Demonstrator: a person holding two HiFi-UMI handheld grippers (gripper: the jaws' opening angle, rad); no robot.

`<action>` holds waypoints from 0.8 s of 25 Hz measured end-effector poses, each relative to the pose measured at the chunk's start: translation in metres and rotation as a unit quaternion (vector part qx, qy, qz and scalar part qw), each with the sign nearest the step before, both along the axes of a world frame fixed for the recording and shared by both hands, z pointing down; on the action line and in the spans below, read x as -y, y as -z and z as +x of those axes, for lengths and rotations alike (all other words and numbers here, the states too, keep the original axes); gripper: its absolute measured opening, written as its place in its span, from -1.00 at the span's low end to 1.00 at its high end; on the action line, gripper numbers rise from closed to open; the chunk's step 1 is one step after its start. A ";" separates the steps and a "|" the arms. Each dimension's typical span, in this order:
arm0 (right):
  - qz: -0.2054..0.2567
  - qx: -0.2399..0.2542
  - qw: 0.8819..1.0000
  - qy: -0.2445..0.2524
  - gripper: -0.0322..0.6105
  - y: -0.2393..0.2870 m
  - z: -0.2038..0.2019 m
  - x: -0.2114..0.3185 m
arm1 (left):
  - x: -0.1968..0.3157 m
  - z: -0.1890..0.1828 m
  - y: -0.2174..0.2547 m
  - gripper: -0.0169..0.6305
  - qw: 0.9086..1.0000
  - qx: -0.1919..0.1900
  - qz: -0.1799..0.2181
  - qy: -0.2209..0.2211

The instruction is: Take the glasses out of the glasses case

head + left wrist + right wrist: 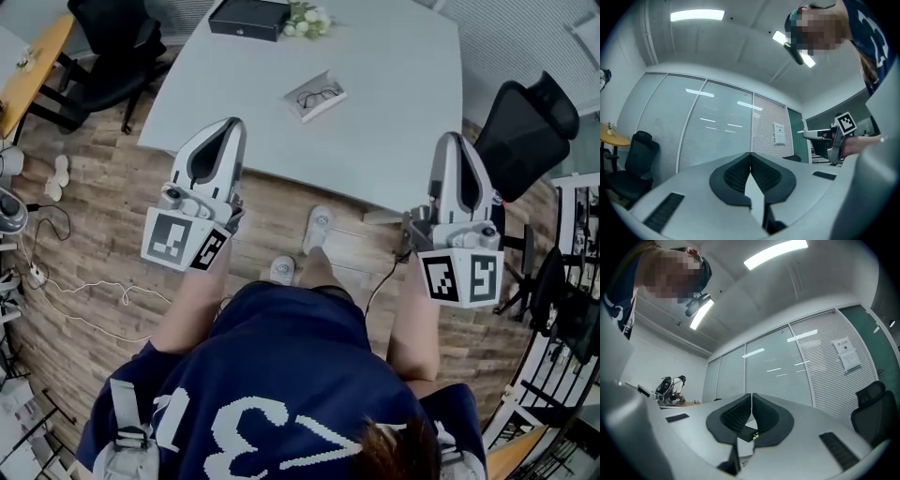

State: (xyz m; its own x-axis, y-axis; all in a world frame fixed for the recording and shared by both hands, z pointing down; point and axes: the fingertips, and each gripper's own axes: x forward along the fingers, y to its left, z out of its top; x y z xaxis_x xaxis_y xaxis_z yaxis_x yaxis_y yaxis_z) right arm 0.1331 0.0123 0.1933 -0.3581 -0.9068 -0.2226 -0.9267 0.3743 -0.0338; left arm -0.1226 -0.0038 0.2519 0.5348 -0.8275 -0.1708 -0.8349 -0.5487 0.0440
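Note:
An open glasses case lies on the pale grey table, with dark-framed glasses resting in it. Both grippers are held out level, short of the table's near edge. My left gripper is at the left and my right gripper at the right, and the case lies beyond and between them. In the left gripper view the left gripper has its jaws meeting at the tips, shut on nothing. The right gripper is likewise shut and empty in its own view. The right gripper's marker cube shows at the side.
A black box and white flowers sit at the table's far edge. Black office chairs stand at the right and top left. Cables trail over the wooden floor, and a metal rack is at the right.

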 end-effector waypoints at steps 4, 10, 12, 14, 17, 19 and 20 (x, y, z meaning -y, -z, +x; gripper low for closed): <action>0.012 -0.006 0.999 0.031 -0.81 0.008 0.002 0.058 | 0.047 0.006 0.004 -0.91 1.000 0.002 0.003 0.025; 0.027 -0.019 0.996 0.086 -0.81 0.021 0.013 0.150 | 0.121 0.027 0.018 -0.91 0.998 0.006 0.019 0.060; 0.021 -0.020 0.994 0.106 -0.81 0.017 0.013 0.175 | 0.139 0.032 0.016 -0.90 0.997 0.007 0.017 0.072; 0.015 -0.025 0.992 0.124 -0.81 0.011 0.011 0.195 | 0.154 0.036 0.013 -0.91 0.997 0.006 0.014 0.082; 0.001 -0.030 0.989 0.148 -0.81 0.001 0.006 0.216 | 0.171 0.042 0.006 -0.91 0.996 0.007 0.004 0.088; -0.006 -0.038 0.986 0.164 -0.81 -0.006 0.000 0.223 | 0.180 0.045 0.002 -0.91 0.996 0.009 -0.002 0.088; -0.010 -0.045 0.984 0.171 -0.81 -0.010 -0.004 0.227 | 0.185 0.045 0.001 -0.91 0.996 0.009 -0.004 0.089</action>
State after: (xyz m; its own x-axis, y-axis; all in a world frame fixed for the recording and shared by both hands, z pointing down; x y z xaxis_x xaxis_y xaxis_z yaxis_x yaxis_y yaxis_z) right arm 0.1290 -0.2148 0.2029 -0.6603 -0.7336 -0.1605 -0.7463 0.6648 0.0319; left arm -0.0775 -0.1887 0.2514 0.3830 -0.9106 -0.1553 -0.9194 -0.3921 0.0312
